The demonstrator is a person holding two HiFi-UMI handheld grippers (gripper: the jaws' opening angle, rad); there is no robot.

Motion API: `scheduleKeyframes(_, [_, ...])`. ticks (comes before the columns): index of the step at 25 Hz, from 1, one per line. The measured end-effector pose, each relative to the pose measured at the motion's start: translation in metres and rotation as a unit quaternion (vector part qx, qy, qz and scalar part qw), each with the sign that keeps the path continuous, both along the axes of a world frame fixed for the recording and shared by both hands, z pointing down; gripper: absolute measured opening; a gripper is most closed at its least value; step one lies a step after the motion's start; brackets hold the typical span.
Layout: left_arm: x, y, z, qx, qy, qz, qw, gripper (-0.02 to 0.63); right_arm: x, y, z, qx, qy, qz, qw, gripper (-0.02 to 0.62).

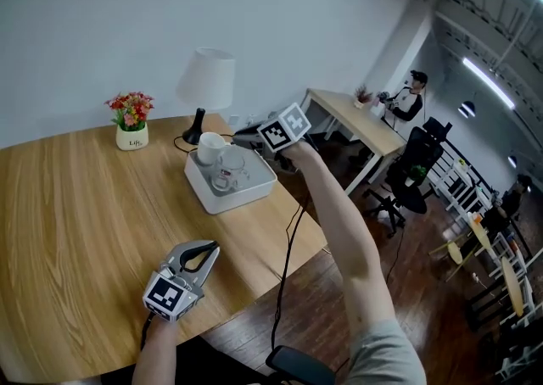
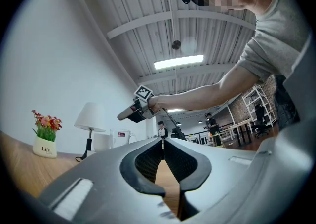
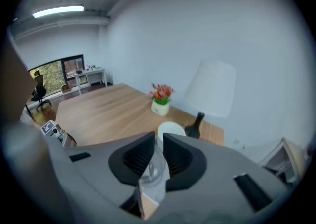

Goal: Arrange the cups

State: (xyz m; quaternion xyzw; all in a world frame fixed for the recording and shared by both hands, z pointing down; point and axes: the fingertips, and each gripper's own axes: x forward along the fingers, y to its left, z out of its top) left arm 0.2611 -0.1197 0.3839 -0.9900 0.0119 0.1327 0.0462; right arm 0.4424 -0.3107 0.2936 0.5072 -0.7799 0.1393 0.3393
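As white cup and glass stand side by side in tray on tabletop, we judge arranging near done. Right fingers released, slightly apart over glass; left fingers clenched, empty.

One white ceramic mug and one clear glass cup are standing in one white rectangular tray. One lamp with a white shade and black base and one white pot of red flowers are sitting on one round wooden table.

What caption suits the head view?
Right gripper above a tray with a white cup and a glass; left gripper low over the table.
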Motion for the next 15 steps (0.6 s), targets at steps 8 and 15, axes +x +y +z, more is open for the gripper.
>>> scheduleKeyframes(8, [-0.007,-0.001,-0.001,0.001,0.016,-0.004,0.9999,0.021,-0.171,0.105,-0.037,0.255,-0.108,-0.147,0.95,0.037])
scheduleKeyframes(15, [-0.036,-0.002,-0.006,0.007,-0.01,-0.026,0.9996,0.021,-0.213,0.141,0.029,0.272,-0.251,-0.109,0.923,0.037])
